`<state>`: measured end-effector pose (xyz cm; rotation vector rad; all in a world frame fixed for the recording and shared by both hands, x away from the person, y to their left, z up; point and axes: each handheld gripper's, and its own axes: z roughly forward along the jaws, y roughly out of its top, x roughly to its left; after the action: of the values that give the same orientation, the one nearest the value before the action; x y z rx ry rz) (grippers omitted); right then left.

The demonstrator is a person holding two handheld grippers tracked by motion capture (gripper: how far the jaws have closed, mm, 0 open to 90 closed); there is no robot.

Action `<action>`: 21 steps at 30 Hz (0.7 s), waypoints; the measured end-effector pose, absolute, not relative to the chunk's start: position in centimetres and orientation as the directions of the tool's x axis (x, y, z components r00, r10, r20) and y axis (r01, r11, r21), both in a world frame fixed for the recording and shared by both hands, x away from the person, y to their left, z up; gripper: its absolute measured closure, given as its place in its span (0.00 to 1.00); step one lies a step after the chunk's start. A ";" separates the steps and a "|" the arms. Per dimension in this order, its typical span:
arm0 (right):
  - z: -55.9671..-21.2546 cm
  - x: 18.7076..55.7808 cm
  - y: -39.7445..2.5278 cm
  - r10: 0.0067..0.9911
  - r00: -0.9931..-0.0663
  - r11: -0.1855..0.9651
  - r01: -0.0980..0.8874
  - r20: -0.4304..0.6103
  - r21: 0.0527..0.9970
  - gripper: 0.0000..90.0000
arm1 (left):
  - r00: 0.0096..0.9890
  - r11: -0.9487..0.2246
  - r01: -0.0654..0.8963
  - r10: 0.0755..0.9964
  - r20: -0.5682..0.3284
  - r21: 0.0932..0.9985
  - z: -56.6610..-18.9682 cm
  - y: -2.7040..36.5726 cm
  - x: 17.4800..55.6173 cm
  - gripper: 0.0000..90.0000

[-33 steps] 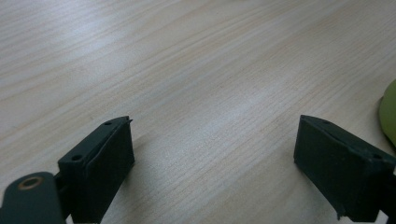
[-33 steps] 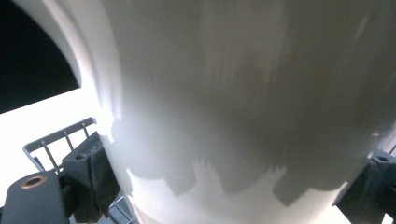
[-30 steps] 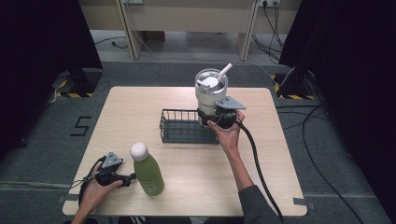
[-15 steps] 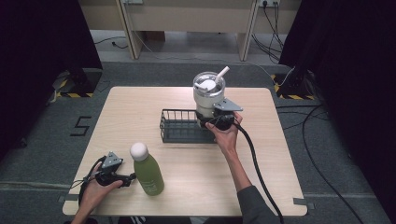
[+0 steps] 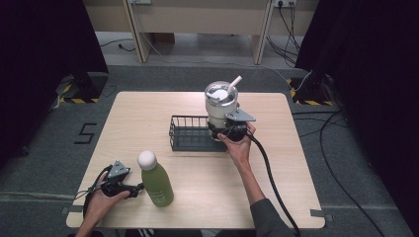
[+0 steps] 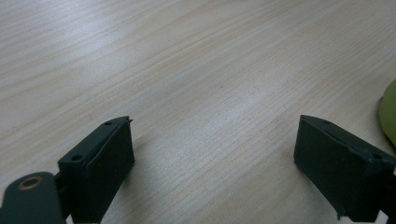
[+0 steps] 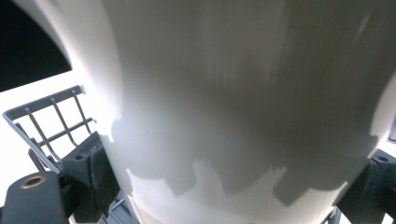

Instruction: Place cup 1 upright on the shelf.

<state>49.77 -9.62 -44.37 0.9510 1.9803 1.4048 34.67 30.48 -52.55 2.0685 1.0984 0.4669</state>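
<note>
White and smooth, the tumbler (image 5: 221,104) sits clamped in my right gripper (image 5: 228,129), a touch further left than a second ago and now over the right end of the black wire basket (image 5: 190,133). In the right gripper view the jaws press its wall on both sides, with basket wire (image 7: 56,122) showing behind. My right hand (image 5: 238,146) reaches forward from the near edge, forearm stretched across the tabletop (image 5: 148,111). My left gripper (image 5: 133,188) hasn't moved; it rests low at the near left corner, jaws spread wide over bare wood, just beside the green bottle (image 5: 154,179). The tumbler's base is hidden behind the gripper, so I can't tell whether it touches the basket floor.
</note>
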 end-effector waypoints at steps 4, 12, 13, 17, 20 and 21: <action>-44.8 49.9 -9.7 0.790 -0.613 0.210 0.248 -0.015 0.946 0.13 | 0.568 -0.363 0.555 0.823 -0.022 0.748 -52.5 30.5 34.7 0.13; -45.4 49.9 -9.5 0.792 -0.610 0.215 0.252 -0.018 0.943 0.13 | 0.568 -0.364 0.555 0.823 -0.022 0.748 -52.5 30.5 34.7 0.13; -45.4 49.9 -9.6 0.792 -0.610 0.216 0.252 -0.018 0.943 0.13 | 0.568 -0.362 0.555 0.823 -0.022 0.749 -52.6 30.5 34.7 0.13; -45.5 49.9 -9.5 0.790 -0.613 0.222 0.247 -0.025 0.943 0.13 | 0.567 -0.362 0.555 0.823 -0.023 0.749 -52.6 30.5 34.7 0.13; -45.5 49.9 -9.6 0.787 -0.617 0.219 0.250 -0.019 0.943 0.12 | 0.567 -0.362 0.555 0.823 -0.022 0.749 -52.6 30.5 34.7 0.13; -45.5 50.0 -9.7 0.784 -0.621 0.221 0.249 -0.020 0.943 0.12 | 0.568 -0.362 0.555 0.823 -0.023 0.749 -52.6 30.5 34.7 0.13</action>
<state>49.97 -9.67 -45.47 0.9486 1.9980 1.3999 34.67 30.47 -52.56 2.0667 1.0988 0.4669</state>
